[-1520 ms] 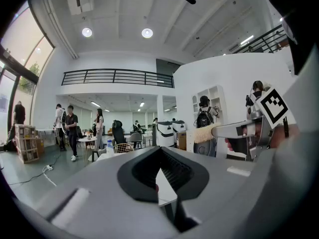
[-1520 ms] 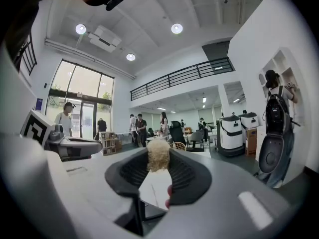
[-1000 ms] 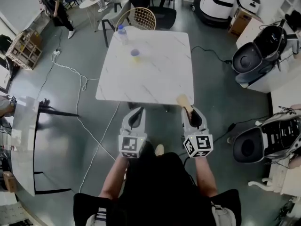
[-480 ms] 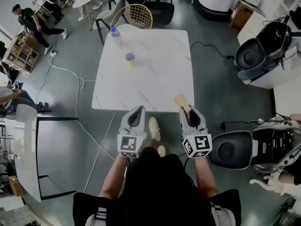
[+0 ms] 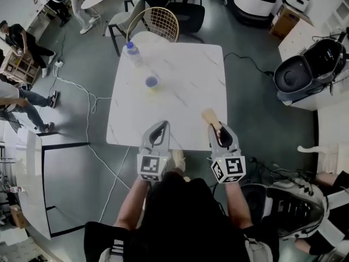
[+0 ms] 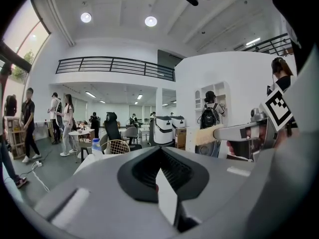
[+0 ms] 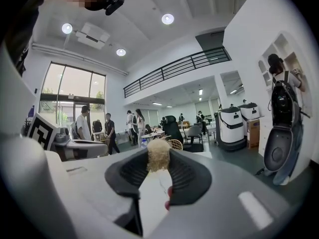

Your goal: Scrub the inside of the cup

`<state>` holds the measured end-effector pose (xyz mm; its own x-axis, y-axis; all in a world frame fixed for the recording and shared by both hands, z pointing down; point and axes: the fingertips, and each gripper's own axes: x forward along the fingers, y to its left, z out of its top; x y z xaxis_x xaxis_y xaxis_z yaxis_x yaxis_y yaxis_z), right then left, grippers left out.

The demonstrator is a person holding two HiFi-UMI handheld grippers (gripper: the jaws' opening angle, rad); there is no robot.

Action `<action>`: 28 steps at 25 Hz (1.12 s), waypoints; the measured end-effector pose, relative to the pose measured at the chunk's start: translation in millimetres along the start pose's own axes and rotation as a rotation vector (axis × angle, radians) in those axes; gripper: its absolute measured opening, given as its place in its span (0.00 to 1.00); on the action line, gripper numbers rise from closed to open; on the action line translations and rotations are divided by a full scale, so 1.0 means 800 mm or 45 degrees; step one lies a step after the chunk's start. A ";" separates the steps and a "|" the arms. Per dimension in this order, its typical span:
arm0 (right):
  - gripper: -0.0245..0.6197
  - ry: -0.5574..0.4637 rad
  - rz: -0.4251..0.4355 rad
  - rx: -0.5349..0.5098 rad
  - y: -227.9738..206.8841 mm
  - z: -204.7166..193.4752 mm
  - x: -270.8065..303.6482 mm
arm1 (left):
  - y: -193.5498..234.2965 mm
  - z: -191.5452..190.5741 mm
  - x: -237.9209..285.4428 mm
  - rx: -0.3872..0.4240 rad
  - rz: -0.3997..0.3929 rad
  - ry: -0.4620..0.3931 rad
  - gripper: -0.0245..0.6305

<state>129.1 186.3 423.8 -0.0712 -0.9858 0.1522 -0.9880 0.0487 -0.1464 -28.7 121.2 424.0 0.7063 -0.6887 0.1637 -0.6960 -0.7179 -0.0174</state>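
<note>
We see the cup (image 5: 152, 82) on the white table (image 5: 191, 86), a water bottle (image 5: 131, 52) near it and a wicker chair (image 5: 156, 22) beyond (a person (image 5: 19, 40) stands far left). At the near edge, well apart from the cup, our left gripper (image 5: 160, 129) is pressed together and empty, while our right gripper (image 5: 220, 131) pinches the brush (image 5: 210, 116).

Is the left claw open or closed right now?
Closed, and empty. In the left gripper view the left claw's two jaws meet with no gap, and nothing sits between them.
</note>
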 end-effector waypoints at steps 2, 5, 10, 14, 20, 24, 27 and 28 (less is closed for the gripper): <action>0.21 0.006 0.007 0.001 -0.005 0.007 0.021 | 0.012 0.004 0.017 -0.004 0.009 0.009 0.05; 0.21 0.010 0.027 -0.001 -0.010 0.017 0.050 | 0.030 0.009 0.040 -0.013 0.023 0.015 0.05; 0.21 0.031 0.054 -0.015 -0.011 0.023 0.099 | 0.070 0.008 0.068 -0.021 0.058 0.017 0.05; 0.21 0.056 0.087 -0.024 -0.006 0.027 0.139 | 0.103 0.004 0.084 -0.048 0.100 0.029 0.05; 0.21 0.091 0.147 -0.043 0.016 0.021 0.185 | 0.147 -0.015 0.093 -0.081 0.161 0.058 0.05; 0.21 0.119 0.180 -0.055 0.028 0.015 0.207 | 0.167 -0.027 0.093 -0.102 0.194 0.077 0.05; 0.21 0.132 0.199 -0.062 0.035 0.013 0.226 | 0.182 -0.039 0.097 -0.117 0.220 0.093 0.05; 0.21 0.134 0.204 -0.064 0.037 0.012 0.231 | 0.186 -0.043 0.098 -0.119 0.226 0.099 0.05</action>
<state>88.1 3.7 438.3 -0.2390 -0.9428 0.2325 -0.9684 0.2138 -0.1287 -81.2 -36.2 468.4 0.5618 -0.7911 0.2419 -0.8202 -0.5708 0.0382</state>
